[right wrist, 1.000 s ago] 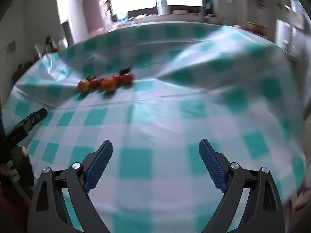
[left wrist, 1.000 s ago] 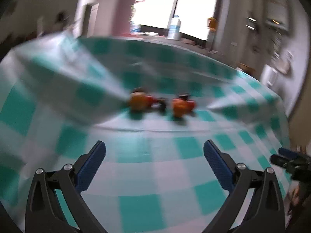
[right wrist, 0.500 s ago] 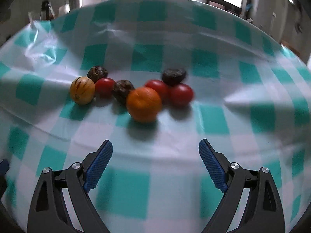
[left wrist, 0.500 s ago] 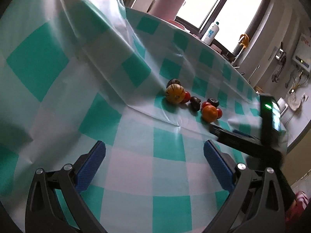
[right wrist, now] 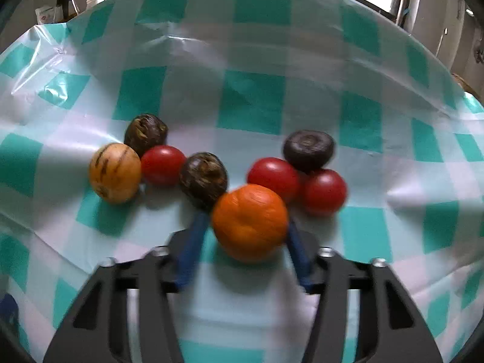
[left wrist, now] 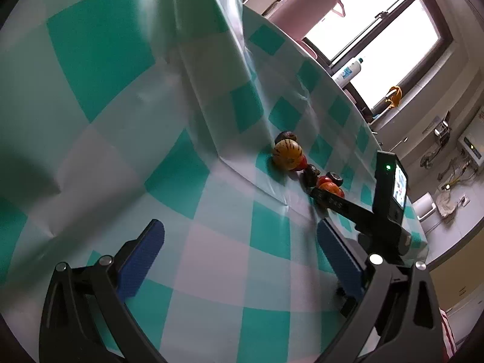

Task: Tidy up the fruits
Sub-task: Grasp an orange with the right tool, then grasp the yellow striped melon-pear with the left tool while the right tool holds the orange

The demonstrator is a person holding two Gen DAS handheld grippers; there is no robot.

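Several small fruits lie in a cluster on the teal-checked tablecloth [right wrist: 251,103]. In the right wrist view my right gripper [right wrist: 246,230] has its blue fingers closed against both sides of an orange [right wrist: 249,220]. Behind it lie three red tomatoes, one [right wrist: 273,177] just behind the orange, three dark wrinkled fruits, one [right wrist: 203,178] at the orange's left, and a yellow striped fruit [right wrist: 115,172] at the left end. My left gripper [left wrist: 239,254] is open and empty, well short of the cluster [left wrist: 287,154]. The right gripper's body [left wrist: 378,211] shows in the left view.
The tablecloth has raised folds at the left and back [left wrist: 211,60]. A pink flask [left wrist: 302,9] and a bottle [left wrist: 348,72] stand by the window behind the table. The table's right edge [left wrist: 420,242] drops off toward a kitchen counter.
My right gripper moved forward to the cluster and closed its fingers on the orange. My left gripper shifted a little closer and tilted; it stays open.
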